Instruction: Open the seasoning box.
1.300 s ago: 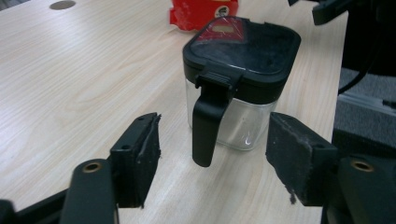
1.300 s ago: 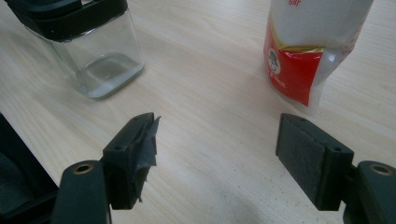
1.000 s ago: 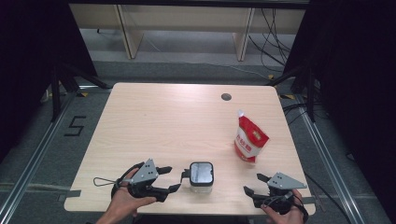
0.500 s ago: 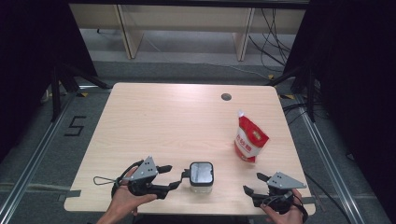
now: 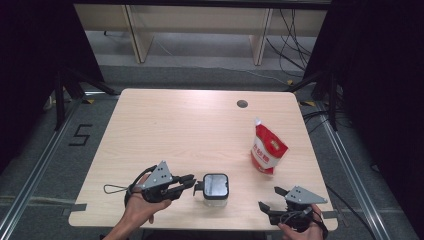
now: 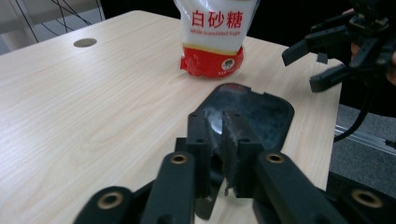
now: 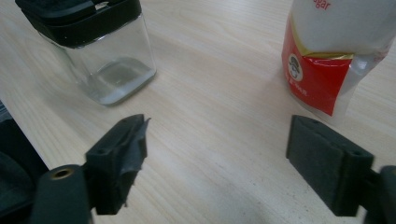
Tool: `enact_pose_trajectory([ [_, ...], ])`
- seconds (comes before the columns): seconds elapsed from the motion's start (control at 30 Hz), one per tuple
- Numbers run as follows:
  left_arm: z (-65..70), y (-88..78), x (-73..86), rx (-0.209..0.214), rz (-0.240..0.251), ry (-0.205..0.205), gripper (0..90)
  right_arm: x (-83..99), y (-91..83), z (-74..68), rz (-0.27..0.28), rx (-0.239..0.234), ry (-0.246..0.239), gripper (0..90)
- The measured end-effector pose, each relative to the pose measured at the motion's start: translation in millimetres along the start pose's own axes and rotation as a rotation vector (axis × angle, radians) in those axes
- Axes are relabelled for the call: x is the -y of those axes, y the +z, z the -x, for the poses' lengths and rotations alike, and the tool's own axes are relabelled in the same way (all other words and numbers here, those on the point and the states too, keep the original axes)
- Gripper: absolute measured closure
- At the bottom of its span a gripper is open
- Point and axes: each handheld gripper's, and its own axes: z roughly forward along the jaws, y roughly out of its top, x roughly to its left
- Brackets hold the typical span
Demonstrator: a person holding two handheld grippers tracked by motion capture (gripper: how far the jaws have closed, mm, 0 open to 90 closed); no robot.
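A small clear square jar [image 5: 216, 189] with a black lid [image 6: 252, 109] stands near the table's front edge. My left gripper [image 5: 192, 184] lies just left of it; its jaws have just been closing and now pinch the lid's near edge [image 6: 222, 135]. A red and white bag of white sugar [image 5: 267, 149] stands upright to the right, behind the lid in the left gripper view [image 6: 215, 37]. My right gripper [image 5: 267, 210] rests at the front right, open, its jaws having just widened with nothing between them [image 7: 217, 154]. It faces the jar [image 7: 100, 51] and the bag [image 7: 331, 51].
The light wooden table [image 5: 175, 130] has a round cable hole [image 5: 242, 104] near its far edge. The right gripper [image 6: 313, 65] shows at the table's right edge in the left gripper view. Black stands and shelf legs surround the table on the floor.
The left gripper's jaws have come together on the lid's edge beside the jar. Both hands, the jar and the bag stay where they were.
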Motion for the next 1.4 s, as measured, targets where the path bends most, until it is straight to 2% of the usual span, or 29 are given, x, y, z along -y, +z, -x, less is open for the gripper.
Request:
enact_pose_trajectory([
  [0.1, 0.0, 8.3, -2.1, 0.006, -0.01, 0.011, 85.6, -1.6, 1.3, -4.0, 0.021, -0.01, -0.024, 18.6],
  [0.13, 1.7, 11.2, -1.3, 0.002, -0.004, -0.004, 85.6, -1.6, 1.3, -4.0, 0.021, -0.01, -0.024, 18.6],
  [0.17, 1.8, 14.5, 0.2, 0.008, -0.015, 0.01, 86.1, -1.9, 0.9, -5.7, 0.019, -0.016, -0.014, 19.1],
  [0.2, 2.4, 16.1, 1.6, 0.006, -0.023, 0.007, 86.5, -2.9, 1.0, -6.9, 0.022, -0.039, -0.02, 21.1],
  [0.23, 1.8, 17.2, 3.4, 0.008, -0.042, 0.018, 86.8, -3.2, 0.0, -8.8, 0.021, -0.03, -0.014, 22.7],
  [0.27, 1.0, 18.1, 4.5, 0.014, -0.045, 0.022, 86.9, -4.4, -0.7, -9.3, 0.021, -0.043, -0.029, 25.6],
  [0.3, 0.9, 18.6, 6.0, 0.005, -0.055, 0.016, 87.0, -4.8, -1.3, -10.5, 0.026, -0.036, -0.032, 28.1],
  [0.4, -1.3, 20.0, 9.4, 0.011, -0.059, -0.006, 87.2, -6.7, -1.7, -15.5, 0.043, -0.067, -0.018, 43.4],
  [0.43, -2.2, 19.9, 10.1, 0.005, -0.069, 0.004, 87.2, -7.6, -1.2, -15.9, 0.056, -0.067, -0.054, 45.7],
  [0.47, -2.4, 20.7, 11.1, 0.006, -0.065, 0.003, 87.2, -8.1, -1.4, -18.3, 0.041, -0.073, -0.054, 48.2],
  [0.5, -2.8, 20.8, 12.1, 0.0, -0.073, 0.003, 87.5, -8.6, -1.7, -19.4, 0.044, -0.056, -0.071, 50.4],
  [0.53, -3.4, 21.0, 12.6, 0.005, -0.07, 0.001, 87.7, -9.6, -1.4, -22.2, 0.033, -0.06, -0.083, 53.7],
  [0.57, -2.9, 20.9, 13.1, 0.004, -0.069, -0.016, 87.6, -11.9, -0.5, -27.0, 0.04, -0.063, -0.087, 57.8],
  [0.6, -3.0, 20.9, 13.2, 0.005, -0.068, -0.015, 87.6, -11.9, -0.5, -27.0, 0.04, -0.063, -0.087, 57.8],
  [0.63, -2.9, 20.9, 13.2, 0.004, -0.066, -0.016, 87.6, -13.3, 0.4, -26.7, 0.055, -0.058, -0.12, 59.0],
  [0.7, -2.1, 21.2, 12.8, 0.008, -0.051, -0.022, 87.2, -17.4, 4.6, -31.7, 0.069, -0.068, -0.129, 63.9],
  [0.87, 1.3, 19.5, 9.2, -0.003, -0.048, 0.007, 87.6, -21.7, 11.1, -37.4, 0.058, -0.072, -0.153, 70.9],
  [0.93, -1.3, 20.4, 10.2, 0.007, -0.05, 0.021, 87.6, -24.2, 13.0, -41.7, 0.057, -0.086, -0.141, 74.6],
  [0.97, -0.7, 20.5, 11.5, -0.003, -0.057, -0.004, 87.6, -25.2, 14.9, -42.1, 0.064, -0.09, -0.154, 75.5],
  [1.03, -0.1, 20.3, 11.0, 0.002, -0.039, -0.012, 87.5, -27.1, 18.2, -45.3, 0.055, -0.091, -0.178, 77.5],
  [1.07, 1.0, 19.1, 9.7, -0.003, -0.039, -0.004, 87.4, -27.3, 19.7, -46.5, 0.048, -0.09, -0.175, 77.7],
  [1.17, 5.7, 19.7, 5.1, 0.018, -0.033, 0.029, 87.4, -27.9, 23.7, -47.4, 0.043, -0.094, -0.182, 78.2],
  [1.23, 8.8, 23.0, 6.2, 0.021, -0.033, 0.021, 87.4, -28.5, 24.5, -47.4, 0.042, -0.096, -0.183, 78.6],
  [1.27, 8.6, 23.2, 6.9, 0.021, -0.044, 0.03, 87.5, -28.7, 24.8, -47.1, 0.045, -0.092, -0.187, 78.9],
  [1.33, 6.5, 24.3, 8.5, 0.035, -0.032, 0.016, 87.9, -29.0, 24.3, -47.1, 0.046, -0.096, -0.181, 79.2],
  [1.4, 4.3, 23.0, 8.3, 0.02, -0.037, 0.025, 88.1, -29.1, 24.4, -47.3, 0.057, -0.098, -0.185, 79.6],
])
